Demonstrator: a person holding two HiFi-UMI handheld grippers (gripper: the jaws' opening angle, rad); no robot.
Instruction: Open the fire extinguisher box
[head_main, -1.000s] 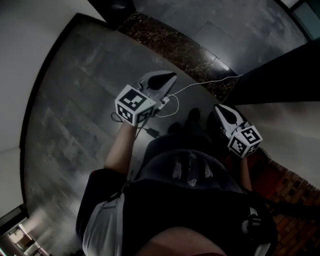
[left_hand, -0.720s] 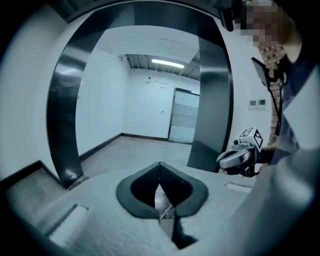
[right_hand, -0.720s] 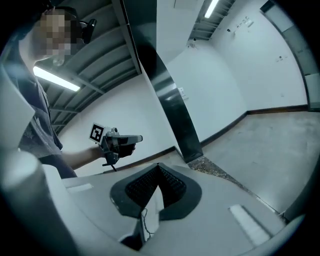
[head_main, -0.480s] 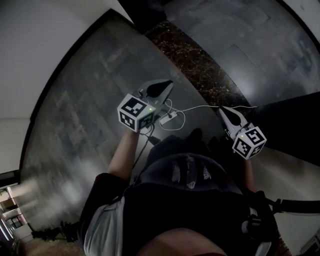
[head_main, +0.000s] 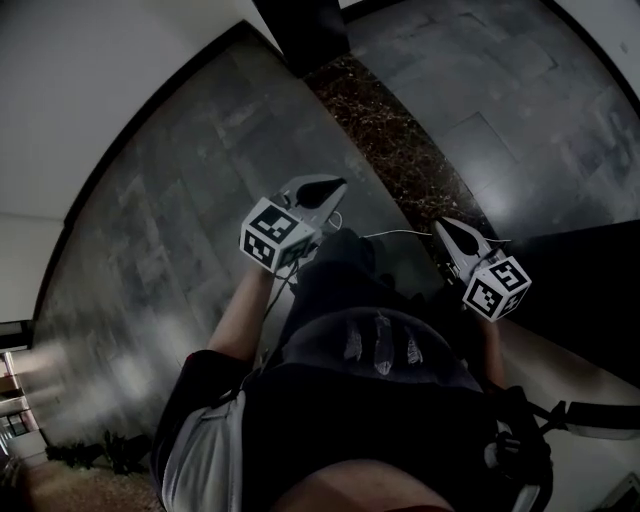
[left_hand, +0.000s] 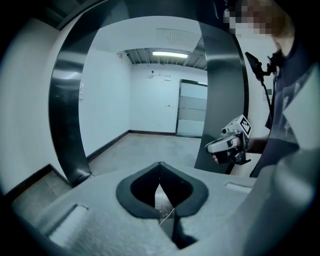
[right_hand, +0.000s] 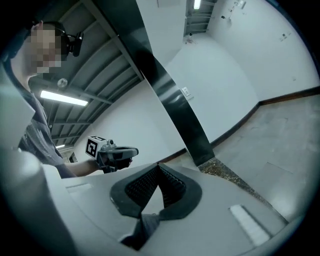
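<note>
Fingers (left_hand: 142, 189) on my left gripper (head_main: 330, 186) are pressed tip to tip with nothing between them. Those on my right gripper (head_main: 447, 232) are likewise drawn together and empty. Over the past second the floor (head_main: 170, 260) has swung round beneath me. The dark speckled strip (head_main: 390, 140) has slid across the head view, and the reddish patch that lay by my right side has gone out of sight. Both grippers have travelled across with that turn, held low in front of my body. No view shows the fire extinguisher box. Ahead of the left gripper I see only a bare room, a dark steel column (left_hand: 225, 100) and a far door (left_hand: 192, 107). I judge I am still on my way to it, so the opening has not begun.
</note>
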